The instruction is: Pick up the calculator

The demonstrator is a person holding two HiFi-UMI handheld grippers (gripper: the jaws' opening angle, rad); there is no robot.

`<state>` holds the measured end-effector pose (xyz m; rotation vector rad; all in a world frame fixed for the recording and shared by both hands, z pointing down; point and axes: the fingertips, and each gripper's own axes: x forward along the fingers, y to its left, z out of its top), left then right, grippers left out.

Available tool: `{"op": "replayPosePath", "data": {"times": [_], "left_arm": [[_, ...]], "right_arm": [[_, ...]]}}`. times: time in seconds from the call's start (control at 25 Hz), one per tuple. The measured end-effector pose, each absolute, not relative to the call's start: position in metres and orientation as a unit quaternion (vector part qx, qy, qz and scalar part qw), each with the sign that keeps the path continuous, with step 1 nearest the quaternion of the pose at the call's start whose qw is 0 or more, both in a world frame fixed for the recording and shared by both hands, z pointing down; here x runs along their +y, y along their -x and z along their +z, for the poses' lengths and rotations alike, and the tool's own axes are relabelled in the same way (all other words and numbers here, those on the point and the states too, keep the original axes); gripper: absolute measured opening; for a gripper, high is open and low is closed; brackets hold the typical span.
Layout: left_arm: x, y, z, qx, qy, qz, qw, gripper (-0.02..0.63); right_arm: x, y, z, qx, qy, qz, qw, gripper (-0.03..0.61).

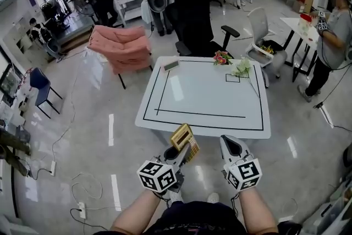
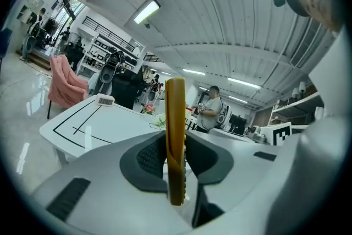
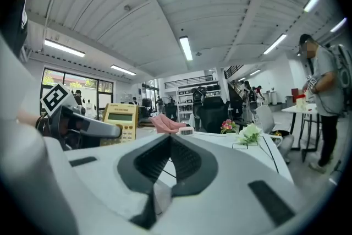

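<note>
Judging by how things lie, the pick-up itself looks done: the white table with its black outline stands ahead, well apart from the person, and carries no calculator, only a small white display unit at its far left corner and flowers at the far right. The left tongs are clenched on the yellow calculator, holding it in the air short of the table's near edge. In the left gripper view it stands upright and edge-on between the two pads, its lower part pinched and its upper part rising above them. The right tongs are closed tight on nothing, just beside the left pair; their own view shows the calculator's display and keys off to their left. Little seems left beyond holding it securely
</note>
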<state>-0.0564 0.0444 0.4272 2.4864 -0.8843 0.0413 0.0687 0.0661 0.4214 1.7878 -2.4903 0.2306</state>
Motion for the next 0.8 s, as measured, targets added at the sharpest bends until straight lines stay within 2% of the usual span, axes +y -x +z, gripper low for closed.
{"op": "replayPosePath", "data": {"times": [0.8], "left_arm": [[0.081, 0.027, 0.438, -0.364, -0.897, 0.014, 0.249, 0.083]], "right_arm": [[0.085, -0.097, 0.437, -0.833, -0.546, 0.083, 0.024, 0.001]]}}
